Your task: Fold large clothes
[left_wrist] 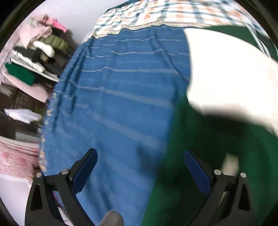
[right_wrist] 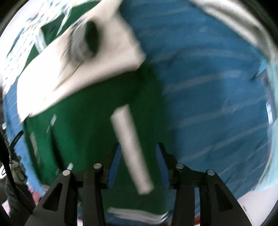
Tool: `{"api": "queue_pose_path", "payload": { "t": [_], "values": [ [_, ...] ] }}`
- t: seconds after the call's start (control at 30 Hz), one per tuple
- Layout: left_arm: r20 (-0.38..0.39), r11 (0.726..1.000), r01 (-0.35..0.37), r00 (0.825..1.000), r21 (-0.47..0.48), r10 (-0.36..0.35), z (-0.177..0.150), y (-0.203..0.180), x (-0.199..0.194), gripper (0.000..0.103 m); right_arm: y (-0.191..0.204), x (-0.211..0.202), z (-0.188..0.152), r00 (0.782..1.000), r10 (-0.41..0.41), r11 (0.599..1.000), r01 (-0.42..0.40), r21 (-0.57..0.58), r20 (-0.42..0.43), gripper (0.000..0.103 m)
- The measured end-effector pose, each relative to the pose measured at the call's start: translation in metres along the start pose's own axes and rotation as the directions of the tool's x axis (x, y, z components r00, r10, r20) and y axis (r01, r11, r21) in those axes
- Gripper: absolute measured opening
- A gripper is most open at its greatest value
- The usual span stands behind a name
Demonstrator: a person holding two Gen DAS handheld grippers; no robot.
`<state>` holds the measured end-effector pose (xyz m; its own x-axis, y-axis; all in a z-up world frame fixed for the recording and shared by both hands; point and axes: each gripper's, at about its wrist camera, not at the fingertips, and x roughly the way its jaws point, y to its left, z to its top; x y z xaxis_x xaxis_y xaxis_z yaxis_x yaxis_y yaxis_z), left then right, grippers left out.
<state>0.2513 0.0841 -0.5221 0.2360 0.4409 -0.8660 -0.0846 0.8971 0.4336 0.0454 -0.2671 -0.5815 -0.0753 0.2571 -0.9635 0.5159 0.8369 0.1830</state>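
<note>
while both jaws hang clear of cloth, the fold looks to be between grips. left gripper (left_wrist: 140, 166): jaws spread wide, released, nothing between them; blue blanket (left_wrist: 113, 104) shows under the left finger, green cloth under the right one. right gripper (right_wrist: 139, 160): jaws part open, pads not pressing on anything; a white stripe (right_wrist: 130, 147) of the garment runs through the gap in the picture, but it seems to lie below on the cloth, not pinched. blur is heavy in this view, so that reading is a judgement.

garment (right_wrist: 83, 132): green with white parts, lying on the blue blanket of a bed. a white panel (right_wrist: 73, 69) with a dark opening, perhaps collar or cuff, sits folded across the green at the far side. in the left view the same white panel (left_wrist: 229, 73) covers the upper right, green below it.

outward: checked sheet (left_wrist: 156, 13) beyond the blanket, a pile of clothes (left_wrist: 40, 52) off to the left.

step, as judged: one flap laid over and let go. next move calls for finding a fresh edge or corner of the green cloth, both jaws lowered onto it and clenched before lifting across.
</note>
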Motion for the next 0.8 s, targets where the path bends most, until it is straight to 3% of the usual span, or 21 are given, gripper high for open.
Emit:
{"api": "queue_pose_path", "payload": {
  "t": [0.07, 0.17, 0.27, 0.37, 0.4, 0.43, 0.47, 0.53, 0.63, 0.73, 0.8],
  "values": [
    [-0.024, 0.999, 0.017, 1.0, 0.048, -0.015, -0.039, -0.011, -0.023, 0.103, 0.023, 0.014, -0.023, 0.996, 0.061, 0.998, -0.062, -0.018, -0.058, 0.045],
    [-0.087, 0.993, 0.036, 0.996, 0.114, -0.026, -0.091, -0.034, -0.029, 0.103, 0.074, 0.05, -0.067, 0.97, 0.191, 0.98, -0.198, -0.03, -0.15, 0.045],
    [-0.157, 0.989, 0.051, 0.987, 0.138, -0.029, -0.126, -0.046, -0.009, 0.103, 0.117, 0.095, -0.096, 0.912, 0.328, 0.941, -0.339, -0.001, -0.244, 0.045],
    [-0.152, 0.987, 0.058, 0.988, 0.147, -0.035, -0.144, -0.054, 0.004, 0.103, 0.14, 0.125, -0.108, 0.893, 0.364, 0.926, -0.377, 0.001, -0.267, 0.042],
    [-0.142, 0.987, 0.056, 0.989, 0.151, -0.034, -0.141, -0.053, 0.006, 0.103, 0.145, 0.13, -0.111, 0.894, 0.365, 0.926, -0.379, -0.003, -0.261, 0.021],
    [-0.14, 0.985, 0.053, 0.99, 0.162, -0.03, -0.139, -0.056, 0.01, 0.103, 0.15, 0.132, -0.114, 0.899, 0.357, 0.927, -0.374, -0.021, -0.252, 0.009],
    [-0.14, 0.984, 0.057, 0.99, 0.168, -0.033, -0.137, -0.058, 0.014, 0.103, 0.157, 0.13, -0.118, 0.922, 0.314, 0.938, -0.338, -0.074, -0.227, 0.008],
    [-0.145, 0.985, 0.085, 0.987, 0.15, -0.063, -0.138, -0.061, 0.017, 0.103, 0.163, 0.134, -0.116, 0.934, 0.295, 0.944, -0.317, -0.087, -0.2, 0.007],
    [-0.203, 0.982, 0.153, 0.971, 0.112, -0.128, -0.13, -0.052, 0.014, 0.103, 0.158, 0.108, -0.117, 0.953, 0.264, 0.954, -0.281, -0.106, -0.148, 0.006],
    [-0.205, 0.983, 0.168, 0.967, 0.07, -0.151, -0.124, -0.043, -0.007, 0.103, 0.152, 0.102, -0.116, 0.969, 0.172, 0.966, -0.201, -0.16, -0.176, 0.006],
    [-0.196, 0.984, 0.166, 0.969, 0.058, -0.152, -0.121, -0.037, -0.026, 0.103, 0.152, 0.113, -0.111, 0.956, 0.132, 0.964, -0.186, -0.192, -0.264, 0.007]
  ]
}}
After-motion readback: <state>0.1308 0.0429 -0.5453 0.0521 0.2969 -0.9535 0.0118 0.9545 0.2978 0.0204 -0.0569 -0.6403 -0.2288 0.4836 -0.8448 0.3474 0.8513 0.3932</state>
